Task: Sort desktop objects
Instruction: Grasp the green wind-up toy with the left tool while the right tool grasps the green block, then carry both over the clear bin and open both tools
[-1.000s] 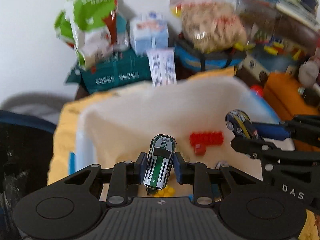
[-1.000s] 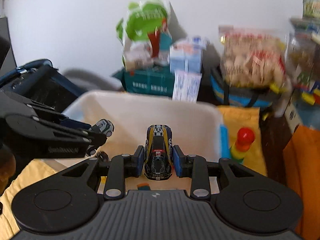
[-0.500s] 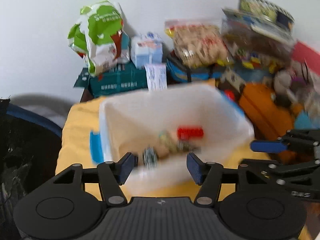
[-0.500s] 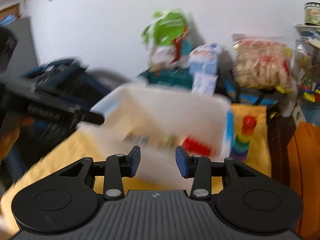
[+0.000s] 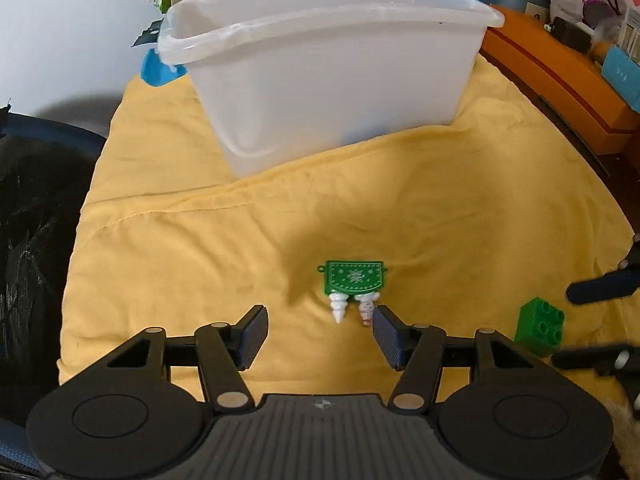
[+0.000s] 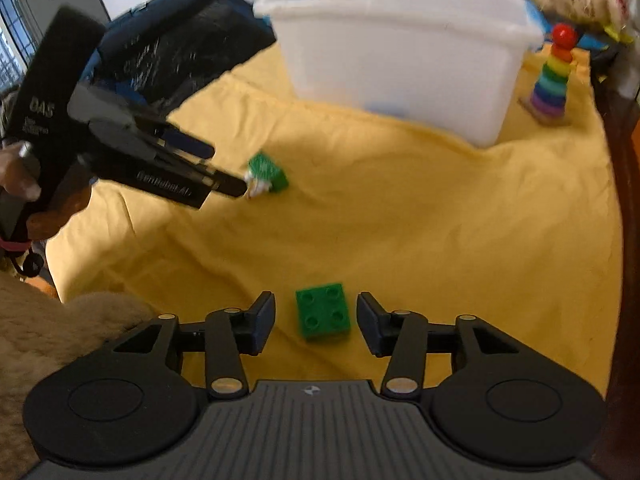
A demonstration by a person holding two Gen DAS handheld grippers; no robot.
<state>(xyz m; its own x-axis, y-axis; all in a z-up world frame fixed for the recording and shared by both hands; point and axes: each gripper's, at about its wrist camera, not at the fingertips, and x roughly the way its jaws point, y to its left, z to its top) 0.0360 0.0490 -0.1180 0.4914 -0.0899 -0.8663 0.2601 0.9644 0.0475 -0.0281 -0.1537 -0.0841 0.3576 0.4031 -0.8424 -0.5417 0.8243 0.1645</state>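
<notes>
The left gripper point(image 5: 318, 334) points down at the yellow cloth point(image 5: 200, 240) with its 2 fingers point(image 5: 252, 334) spread wide and nothing between the pads. A small green toy piece point(image 5: 354, 278) with 2 white cone-shaped ends lies on the cloth just ahead of the fingertips, nearer the right finger, whose tip sits close beside 1 of the cones; contact cannot be told.

The right gripper point(image 6: 316, 322) also tilts down at the cloth. Its jaws are opening, and a green building block point(image 6: 323, 316) with 4 studs lies on the cloth between the 2 fingertips, with a gap showing on each side, so the pads do not press on it. In the left wrist view the same block point(image 5: 540, 330) sits to the right of the left fingers, between the dark tips of the other gripper.

A white plastic bin point(image 5: 332, 76) stands on the cloth well beyond both pairs of fingers. Seen from the right wrist, a rainbow ring stacker point(image 6: 554, 76) stands just right of the bin point(image 6: 404, 68), far ahead and to the right of the fingers.
</notes>
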